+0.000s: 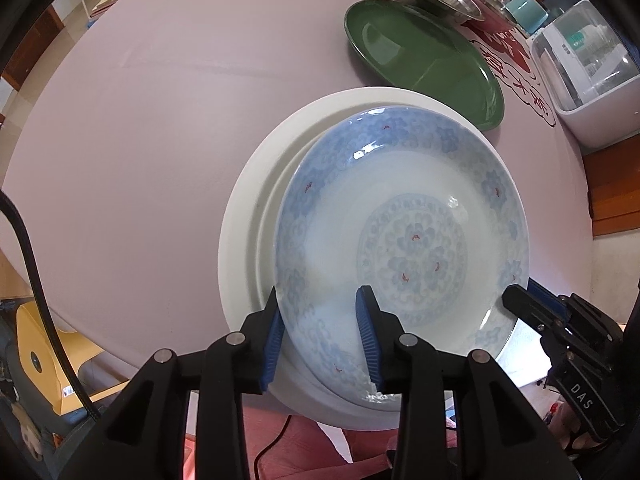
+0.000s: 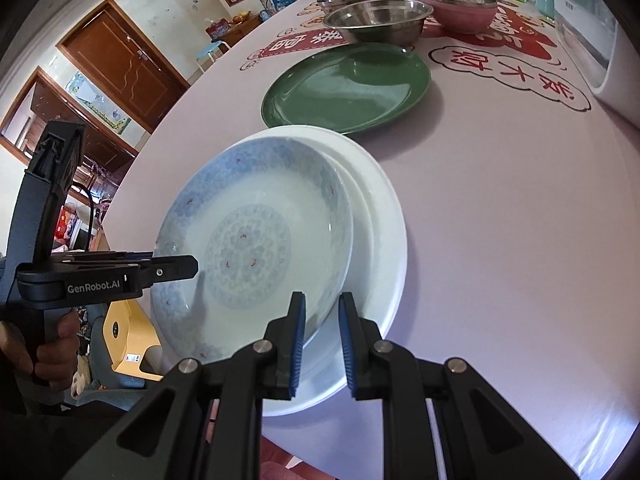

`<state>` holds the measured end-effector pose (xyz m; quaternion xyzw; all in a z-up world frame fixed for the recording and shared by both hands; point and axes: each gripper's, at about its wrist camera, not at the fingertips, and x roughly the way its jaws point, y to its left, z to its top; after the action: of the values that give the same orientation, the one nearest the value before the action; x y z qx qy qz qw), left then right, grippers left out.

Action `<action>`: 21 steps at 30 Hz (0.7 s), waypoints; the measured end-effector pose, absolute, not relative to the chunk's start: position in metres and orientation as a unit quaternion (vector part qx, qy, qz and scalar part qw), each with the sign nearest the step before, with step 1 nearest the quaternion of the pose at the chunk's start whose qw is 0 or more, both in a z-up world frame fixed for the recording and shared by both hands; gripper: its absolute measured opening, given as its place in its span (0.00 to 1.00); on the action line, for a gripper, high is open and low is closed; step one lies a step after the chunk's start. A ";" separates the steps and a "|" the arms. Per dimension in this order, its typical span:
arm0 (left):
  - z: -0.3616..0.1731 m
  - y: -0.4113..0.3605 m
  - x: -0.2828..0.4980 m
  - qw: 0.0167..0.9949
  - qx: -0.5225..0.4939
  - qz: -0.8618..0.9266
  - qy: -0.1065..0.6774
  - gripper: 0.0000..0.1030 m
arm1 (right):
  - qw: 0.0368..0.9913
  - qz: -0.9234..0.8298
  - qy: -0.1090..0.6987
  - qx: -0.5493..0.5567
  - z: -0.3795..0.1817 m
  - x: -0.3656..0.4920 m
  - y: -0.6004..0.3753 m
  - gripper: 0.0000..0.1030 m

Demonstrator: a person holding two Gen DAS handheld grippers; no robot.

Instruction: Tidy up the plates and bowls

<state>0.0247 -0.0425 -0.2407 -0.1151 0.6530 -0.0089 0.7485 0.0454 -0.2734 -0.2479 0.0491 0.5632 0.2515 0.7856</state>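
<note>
Left tool [image 1: 320, 334] sat nearest, jaws part open astride the near rim of the blue plate [image 1: 404, 252], pads not visibly pressing it. Worktop [image 1: 140, 140], pale with red print, carried everything. White plate [image 1: 248, 216] lay near the front edge; the blue plate rested in it, off-centre and tilted toward the near side. Green plate [image 1: 424, 60] sat just behind, apart from the white one. Steel bowls [image 2: 378, 18] and a pink bowl [image 2: 460, 10] stood at the far end behind the green plate. Right tool [image 2: 322, 346] was narrow, its pads either side of the blue plate's rim on the opposite side; whether they gripped it I couldn't tell. A hand [image 2: 48, 356] held the left tool's handle.
</note>
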 end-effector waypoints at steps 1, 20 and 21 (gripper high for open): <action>-0.239 -0.043 0.024 0.750 -0.115 -0.008 0.651 0.35 | 0.785 0.253 0.563 0.048 -0.247 0.046 -0.275 0.16; -0.198 -0.036 0.016 0.785 -0.195 0.051 0.586 0.64 | 0.795 0.302 0.526 0.031 -0.224 0.073 -0.311 0.16; -0.196 -0.036 0.015 0.786 -0.200 0.056 0.582 0.64 | 0.795 0.304 0.524 0.029 -0.223 0.073 -0.311 0.16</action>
<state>0.0149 -0.0358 -0.1959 -0.2000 0.5817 0.0556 0.7864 0.0728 -0.3113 -0.2226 0.0294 0.5241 0.3040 0.7950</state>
